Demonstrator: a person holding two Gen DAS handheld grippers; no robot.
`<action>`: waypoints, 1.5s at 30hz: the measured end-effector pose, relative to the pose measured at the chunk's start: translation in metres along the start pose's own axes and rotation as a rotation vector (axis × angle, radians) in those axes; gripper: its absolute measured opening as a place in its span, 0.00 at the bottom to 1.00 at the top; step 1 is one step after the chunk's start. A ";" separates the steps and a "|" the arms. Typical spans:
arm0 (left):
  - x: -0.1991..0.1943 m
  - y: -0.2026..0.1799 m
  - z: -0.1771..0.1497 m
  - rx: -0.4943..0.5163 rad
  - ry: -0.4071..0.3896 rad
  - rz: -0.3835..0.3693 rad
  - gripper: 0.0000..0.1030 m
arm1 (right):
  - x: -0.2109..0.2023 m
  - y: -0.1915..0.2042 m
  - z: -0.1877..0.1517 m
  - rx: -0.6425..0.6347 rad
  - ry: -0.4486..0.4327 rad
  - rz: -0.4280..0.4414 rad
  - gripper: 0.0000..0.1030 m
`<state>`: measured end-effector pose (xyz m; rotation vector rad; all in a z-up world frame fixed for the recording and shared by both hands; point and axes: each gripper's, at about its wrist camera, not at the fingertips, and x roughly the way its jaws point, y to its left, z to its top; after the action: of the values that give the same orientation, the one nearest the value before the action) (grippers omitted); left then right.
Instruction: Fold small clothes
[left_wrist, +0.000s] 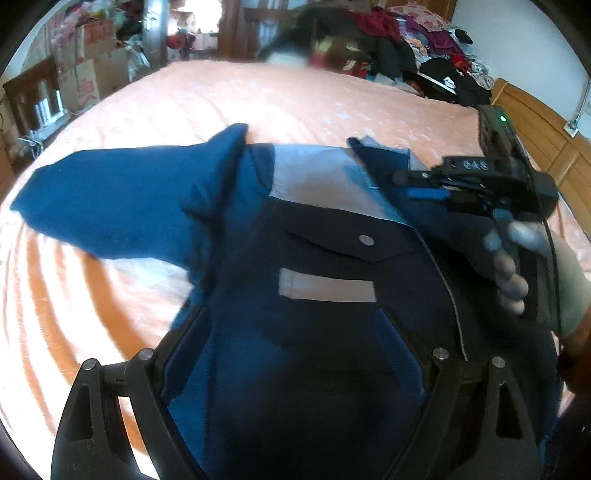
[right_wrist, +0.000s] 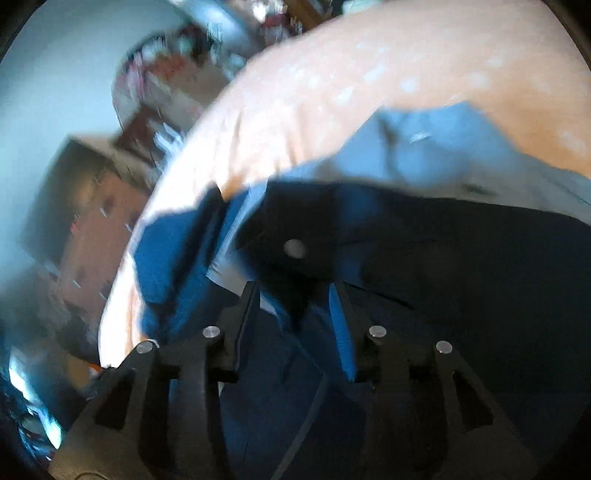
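Left wrist view shows a wide bed (left_wrist: 332, 99) under a peach cover that fills most of the picture, with a wooden headboard (left_wrist: 532, 122) along its far right edge. Heaped clothes (left_wrist: 424, 44) lie on the bed's far right corner, and cardboard boxes (left_wrist: 88, 70) stand on the floor beyond its far left side.

On the near part of the bed lies a small jacket (left_wrist: 332, 295) in dark navy, with a brighter blue sleeve (left_wrist: 110, 199) stretched flat towards the left edge of the bed. A grey panel (left_wrist: 314, 177) crosses the shoulders, a pocket flap bears a metal snap (left_wrist: 366, 240), and a grey strip (left_wrist: 325, 288) runs beneath it.

The left tool (left_wrist: 295, 332) hangs just over the jacket's chest with its two fingers spread wide; they close on nothing.

The right tool (left_wrist: 400, 177) reaches in from the right, held by a hand (left_wrist: 517, 266), its tips at the jacket's collar (left_wrist: 384, 162). In the right wrist view, which is blurred, the right tool (right_wrist: 295, 291) has its fingers partly apart with navy cloth lying between them, near the snap (right_wrist: 294, 248). Whether they pinch that cloth cannot be told.
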<state>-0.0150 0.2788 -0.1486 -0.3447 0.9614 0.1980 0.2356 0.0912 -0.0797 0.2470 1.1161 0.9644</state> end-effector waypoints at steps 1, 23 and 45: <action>0.001 0.000 -0.001 0.005 -0.001 0.003 0.89 | -0.026 -0.011 -0.005 0.014 -0.041 0.010 0.39; 0.057 -0.203 -0.033 0.336 0.163 -0.345 0.89 | -0.134 -0.267 0.005 0.250 -0.070 -0.176 0.04; 0.007 -0.032 0.001 -0.088 0.032 -0.262 0.88 | -0.182 -0.142 -0.135 0.060 -0.179 -0.396 0.32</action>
<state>0.0000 0.2495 -0.1479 -0.5514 0.9314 -0.0043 0.1787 -0.1683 -0.1106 0.1491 0.9822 0.5466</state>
